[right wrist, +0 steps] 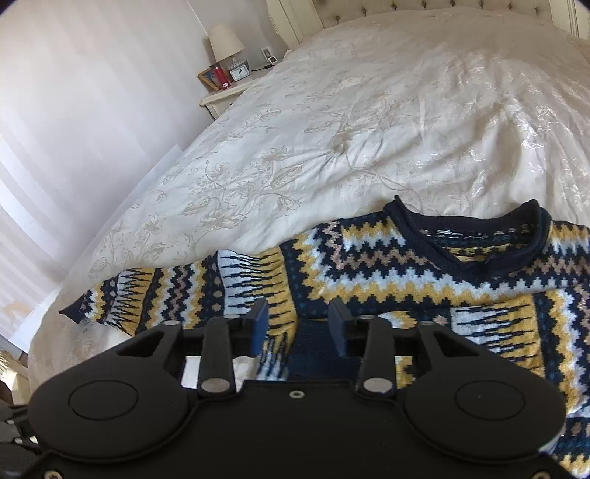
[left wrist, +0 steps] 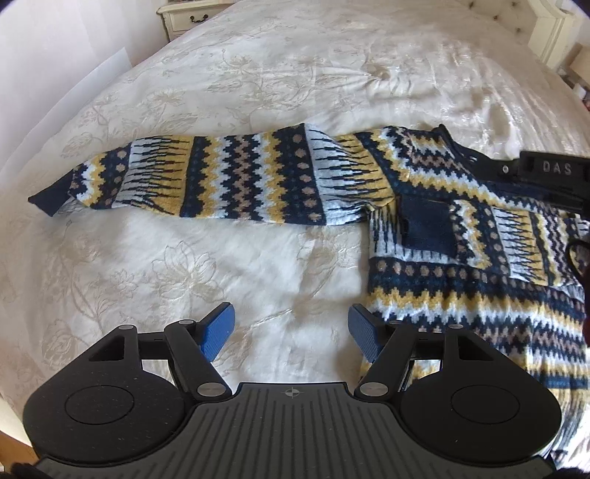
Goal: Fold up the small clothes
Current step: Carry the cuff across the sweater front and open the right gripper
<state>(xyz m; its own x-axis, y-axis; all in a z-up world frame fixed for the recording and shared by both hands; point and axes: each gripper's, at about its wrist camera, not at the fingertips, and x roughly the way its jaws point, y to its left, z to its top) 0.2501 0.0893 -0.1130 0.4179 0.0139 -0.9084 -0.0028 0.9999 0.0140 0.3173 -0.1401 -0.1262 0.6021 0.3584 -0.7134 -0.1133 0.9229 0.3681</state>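
A patterned knit sweater in navy, yellow, white and tan lies flat on the bed. Its left sleeve stretches out to the left; the other sleeve is folded across the chest, navy cuff on top. My left gripper is open and empty, just above the bedcover beside the sweater's lower left edge. In the right wrist view the sweater shows its navy V-neck collar. My right gripper is open, hovering over the folded cuff; its body shows in the left wrist view.
The cream floral bedcover spreads around the sweater. A nightstand with a lamp, clock and red items stands at the bed's far left corner. A pale wall runs along the left. A tufted headboard is at the back.
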